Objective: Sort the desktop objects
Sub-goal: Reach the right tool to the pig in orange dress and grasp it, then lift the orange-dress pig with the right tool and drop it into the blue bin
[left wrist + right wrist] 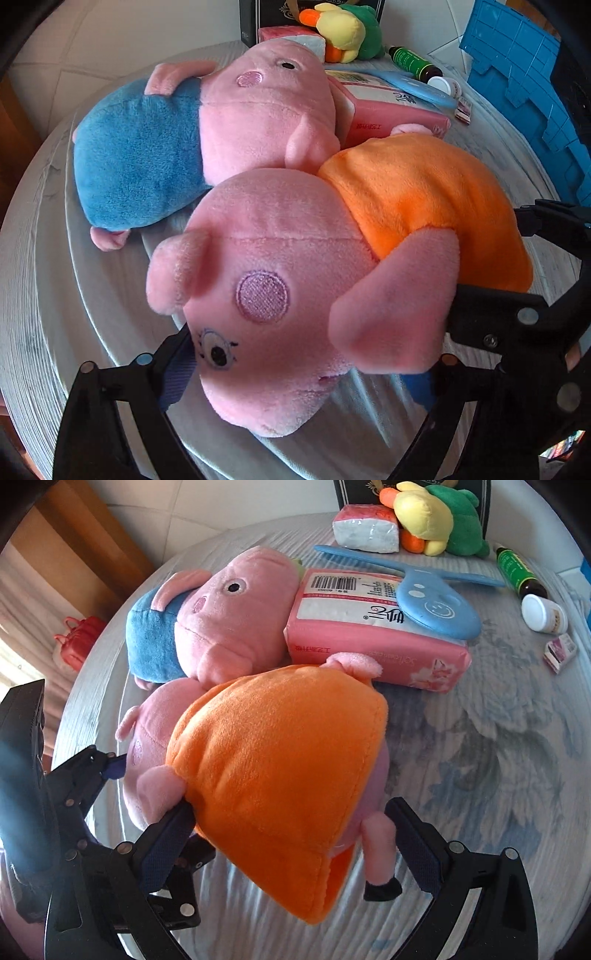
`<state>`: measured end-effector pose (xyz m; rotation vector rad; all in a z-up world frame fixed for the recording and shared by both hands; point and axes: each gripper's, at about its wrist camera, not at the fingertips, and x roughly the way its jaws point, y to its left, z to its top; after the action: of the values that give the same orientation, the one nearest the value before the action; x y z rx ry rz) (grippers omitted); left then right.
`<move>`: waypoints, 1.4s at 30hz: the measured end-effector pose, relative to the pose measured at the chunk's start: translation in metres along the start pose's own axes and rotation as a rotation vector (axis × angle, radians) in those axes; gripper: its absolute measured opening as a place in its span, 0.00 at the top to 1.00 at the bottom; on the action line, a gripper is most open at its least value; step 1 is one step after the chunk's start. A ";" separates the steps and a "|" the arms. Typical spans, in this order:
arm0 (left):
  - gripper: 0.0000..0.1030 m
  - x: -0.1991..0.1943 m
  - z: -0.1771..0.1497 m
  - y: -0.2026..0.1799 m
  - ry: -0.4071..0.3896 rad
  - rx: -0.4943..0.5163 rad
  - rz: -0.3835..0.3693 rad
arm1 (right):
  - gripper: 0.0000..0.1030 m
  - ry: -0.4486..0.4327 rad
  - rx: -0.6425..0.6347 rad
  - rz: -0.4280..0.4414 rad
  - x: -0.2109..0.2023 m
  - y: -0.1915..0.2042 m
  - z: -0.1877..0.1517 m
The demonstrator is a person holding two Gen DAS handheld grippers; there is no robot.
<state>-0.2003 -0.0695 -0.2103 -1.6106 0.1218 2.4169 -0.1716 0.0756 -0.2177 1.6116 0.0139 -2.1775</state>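
Observation:
A pink pig plush in an orange dress [413, 192] [273, 760] lies on the round table, its head toward the left wrist view. My left gripper [306, 373] has its jaws on both sides of the pig's head and looks shut on it. My right gripper [291, 834] spans the orange dress hem and legs, jaws wide, touching the plush on both sides. A second pig plush in blue [136, 162] [155, 642] lies just behind, touching the first.
A pink tissue pack [373, 642] with a blue comb-brush [436, 605] on it lies behind the pigs. Farther back are a smaller tissue pack [365, 528], a yellow-green duck plush [432, 517], a green bottle [517, 568], a white jar [543, 614], a small box [559, 651]. A blue crate [532, 92] stands right.

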 end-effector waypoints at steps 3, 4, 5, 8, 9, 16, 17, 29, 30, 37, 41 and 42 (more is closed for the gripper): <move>0.20 -0.011 -0.002 -0.006 -0.026 0.005 0.011 | 0.15 -0.030 -0.008 0.003 -0.012 0.000 -0.001; 0.22 -0.016 -0.003 -0.006 -0.032 -0.002 0.001 | 0.15 -0.038 -0.012 -0.001 -0.017 0.000 -0.002; 0.23 -0.022 -0.004 -0.007 -0.038 -0.007 -0.001 | 0.17 -0.048 -0.020 -0.002 -0.023 0.001 -0.003; 0.23 -0.042 -0.005 -0.018 -0.084 -0.005 0.016 | 0.19 -0.085 -0.041 0.010 -0.044 0.003 -0.005; 0.23 -0.051 -0.005 -0.023 -0.102 -0.003 0.024 | 0.19 -0.100 -0.052 0.008 -0.052 0.006 -0.006; 0.23 -0.119 0.001 -0.061 -0.254 0.033 0.035 | 0.19 -0.244 -0.079 0.002 -0.133 0.005 -0.018; 0.23 -0.126 0.005 -0.069 -0.275 0.041 0.034 | 0.19 -0.262 -0.082 -0.005 -0.146 0.002 -0.020; 0.23 -0.210 0.054 -0.190 -0.517 0.172 -0.035 | 0.19 -0.496 -0.072 -0.153 -0.310 -0.063 -0.056; 0.23 -0.215 0.061 -0.204 -0.531 0.186 -0.043 | 0.19 -0.512 -0.066 -0.167 -0.324 -0.073 -0.059; 0.23 -0.249 0.118 -0.313 -0.633 0.291 -0.117 | 0.18 -0.659 0.013 -0.273 -0.417 -0.150 -0.079; 0.23 -0.260 0.150 -0.387 -0.666 0.368 -0.172 | 0.17 -0.736 0.069 -0.359 -0.468 -0.199 -0.093; 0.23 -0.261 0.158 -0.406 -0.666 0.387 -0.189 | 0.17 -0.750 0.087 -0.379 -0.479 -0.212 -0.097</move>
<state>-0.1496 0.3171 0.1159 -0.5871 0.2794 2.4449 -0.0448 0.4517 0.1377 0.7790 -0.0001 -2.9844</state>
